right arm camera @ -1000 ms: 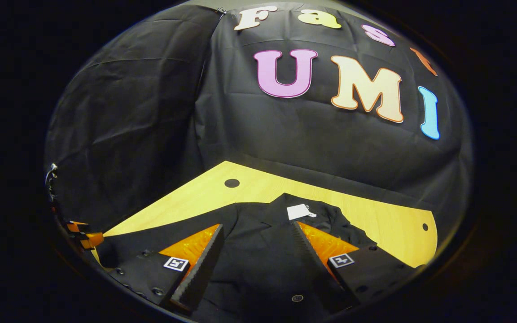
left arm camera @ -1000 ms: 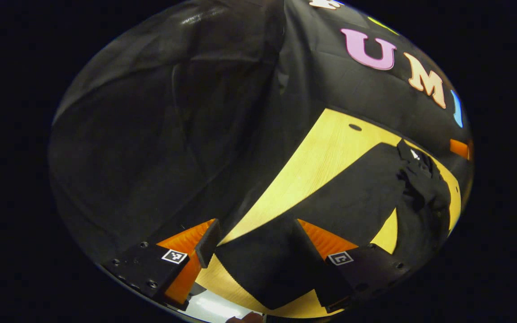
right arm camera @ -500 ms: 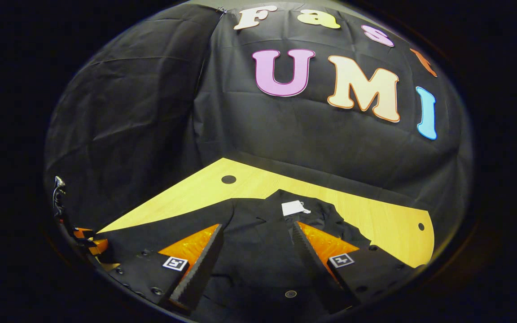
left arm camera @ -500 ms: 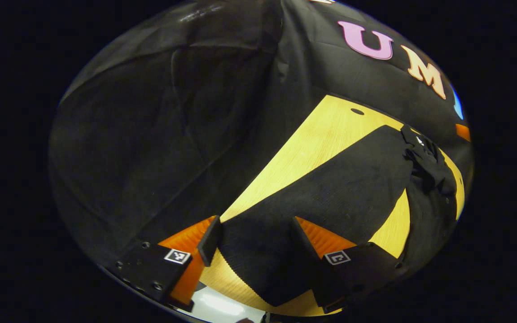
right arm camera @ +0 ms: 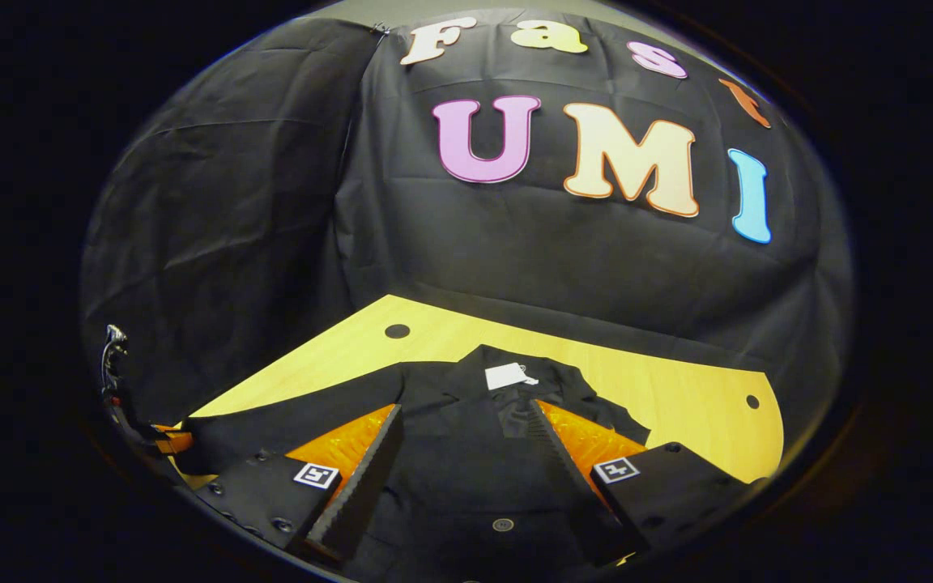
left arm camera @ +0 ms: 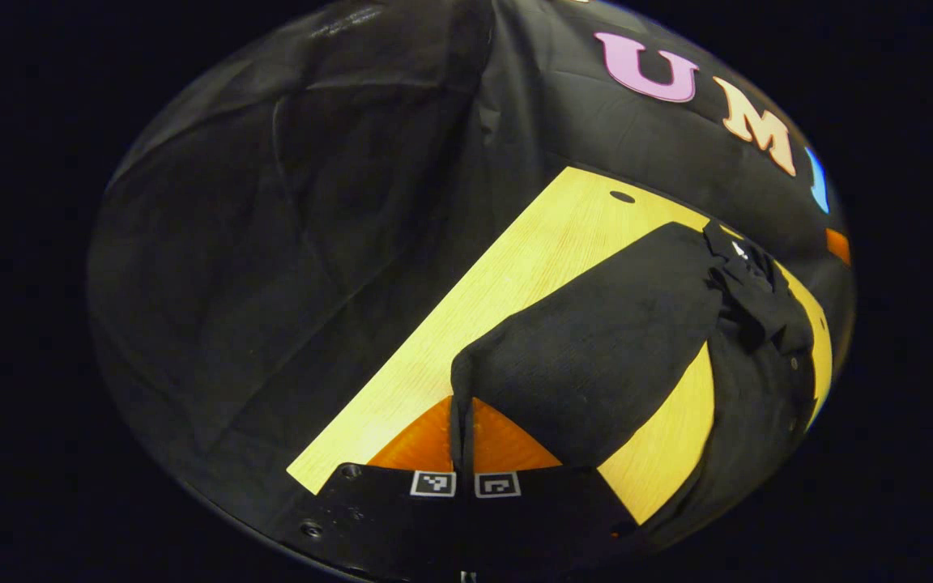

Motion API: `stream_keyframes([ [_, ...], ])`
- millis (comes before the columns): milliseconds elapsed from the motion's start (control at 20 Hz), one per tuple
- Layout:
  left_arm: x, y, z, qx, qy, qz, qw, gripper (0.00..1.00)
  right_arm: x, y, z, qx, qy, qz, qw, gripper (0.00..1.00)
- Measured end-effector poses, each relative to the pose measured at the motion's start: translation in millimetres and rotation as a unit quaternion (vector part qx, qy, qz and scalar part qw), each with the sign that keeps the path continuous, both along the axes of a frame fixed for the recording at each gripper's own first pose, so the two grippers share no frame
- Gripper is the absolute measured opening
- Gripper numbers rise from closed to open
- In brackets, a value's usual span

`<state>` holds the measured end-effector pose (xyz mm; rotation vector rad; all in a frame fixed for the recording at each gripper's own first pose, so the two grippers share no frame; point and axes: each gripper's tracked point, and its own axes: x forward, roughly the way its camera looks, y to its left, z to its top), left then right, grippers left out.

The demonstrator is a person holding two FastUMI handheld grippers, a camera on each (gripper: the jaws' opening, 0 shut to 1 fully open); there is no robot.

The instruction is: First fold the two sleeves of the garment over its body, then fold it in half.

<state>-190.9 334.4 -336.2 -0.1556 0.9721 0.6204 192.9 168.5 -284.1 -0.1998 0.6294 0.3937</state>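
Garment sleeve [left arm camera: 588,364], black, is pinched at its cuff by the closed jaws of the left gripper [left arm camera: 462,437] and lifted off the wooden desk [left arm camera: 515,275], so the first sleeve fold looks just begun; the right gripper [right arm camera: 458,461] hangs with jaws apart over the garment [right arm camera: 466,437], holding nothing; farther off the body lies flat on the desk, collar with white tag [right arm camera: 507,376] toward the wall; second sleeve and halving remain.
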Motion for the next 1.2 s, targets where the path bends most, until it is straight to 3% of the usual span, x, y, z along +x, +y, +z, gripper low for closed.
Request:
stream_keyframes([
  [200, 42.2, -1.1, 37.3, 0.007, -0.049, -0.007, 0.999, 0.0, -6.1, -33.8, 6.6, 0.002, -0.002, -0.014, 1.0, 0.98],
  [700, 141.2, -68.5, 94.3, 0.022, -0.106, -0.108, 0.988, 0.0, -29.2, -128.6, 23.8, 0.014, -0.01, -0.062, 0.998, 0.98],
  [1200, 233.2, -174.4, 105.2, 0.009, -0.149, -0.22, 0.964, 0.0, -67.4, -227.0, 24.7, 0.023, -0.002, -0.134, 0.991, 0.98],
])
